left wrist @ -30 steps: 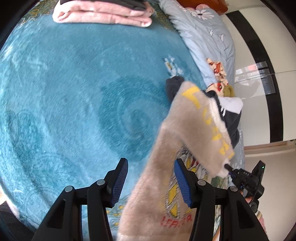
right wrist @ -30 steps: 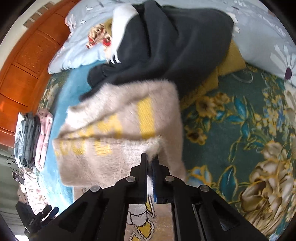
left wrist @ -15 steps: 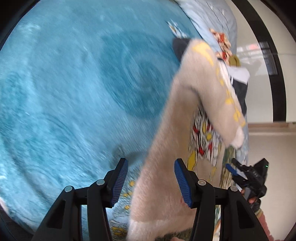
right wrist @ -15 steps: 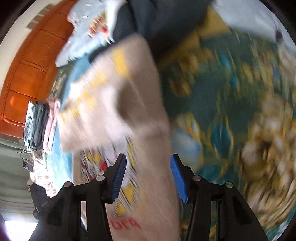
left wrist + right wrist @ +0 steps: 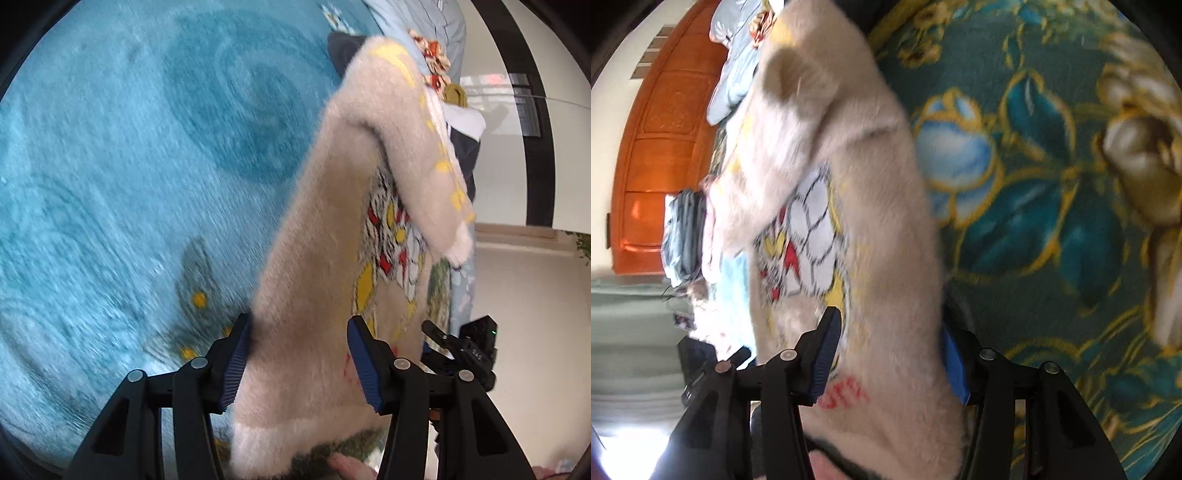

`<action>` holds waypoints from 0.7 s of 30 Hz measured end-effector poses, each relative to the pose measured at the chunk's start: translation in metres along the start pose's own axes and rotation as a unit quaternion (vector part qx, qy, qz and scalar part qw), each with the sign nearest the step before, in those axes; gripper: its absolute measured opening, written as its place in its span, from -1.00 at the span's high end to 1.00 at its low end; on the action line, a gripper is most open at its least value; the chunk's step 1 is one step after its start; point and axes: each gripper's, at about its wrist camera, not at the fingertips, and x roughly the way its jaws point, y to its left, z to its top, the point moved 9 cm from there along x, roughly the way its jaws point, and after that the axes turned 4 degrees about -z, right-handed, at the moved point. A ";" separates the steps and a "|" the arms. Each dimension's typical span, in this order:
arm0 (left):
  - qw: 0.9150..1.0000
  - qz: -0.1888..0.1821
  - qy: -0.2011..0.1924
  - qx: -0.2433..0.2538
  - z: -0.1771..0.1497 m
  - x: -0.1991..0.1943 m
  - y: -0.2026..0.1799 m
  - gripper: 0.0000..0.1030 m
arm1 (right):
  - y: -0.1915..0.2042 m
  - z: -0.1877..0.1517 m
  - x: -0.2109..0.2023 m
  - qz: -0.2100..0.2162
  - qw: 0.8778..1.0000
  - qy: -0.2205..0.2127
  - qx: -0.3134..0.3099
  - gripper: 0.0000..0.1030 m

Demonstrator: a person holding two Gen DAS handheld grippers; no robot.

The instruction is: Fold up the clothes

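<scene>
A fluffy beige sweater point(image 5: 332, 229) with yellow letters and a cartoon print lies on the bed, one sleeve point(image 5: 432, 147) folded across its front. It also fills the right wrist view point(image 5: 857, 221). My left gripper point(image 5: 295, 363) is open, its blue pads either side of the sweater's lower left part near the white hem. My right gripper point(image 5: 890, 360) is open over the sweater's lower right part; it shows in the left wrist view point(image 5: 461, 350) too.
The bed has a turquoise blanket point(image 5: 129, 166) on the left and a dark green floral blanket point(image 5: 1052, 203). A dark garment pile point(image 5: 461, 144) lies beyond the sweater. Folded clothes point(image 5: 685, 236) are stacked by the orange wooden headboard point(image 5: 657, 147).
My right gripper let go of the sleeve cuff, opened, and moved down to the sweater's lower part. The sleeve now rests across the front. My left gripper moved closer over the hem side.
</scene>
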 end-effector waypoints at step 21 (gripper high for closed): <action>0.992 -0.039 -0.086 0.083 0.011 -0.091 -0.064 0.73 | 0.119 0.004 -0.041 0.123 0.988 -0.007 -0.094 0.81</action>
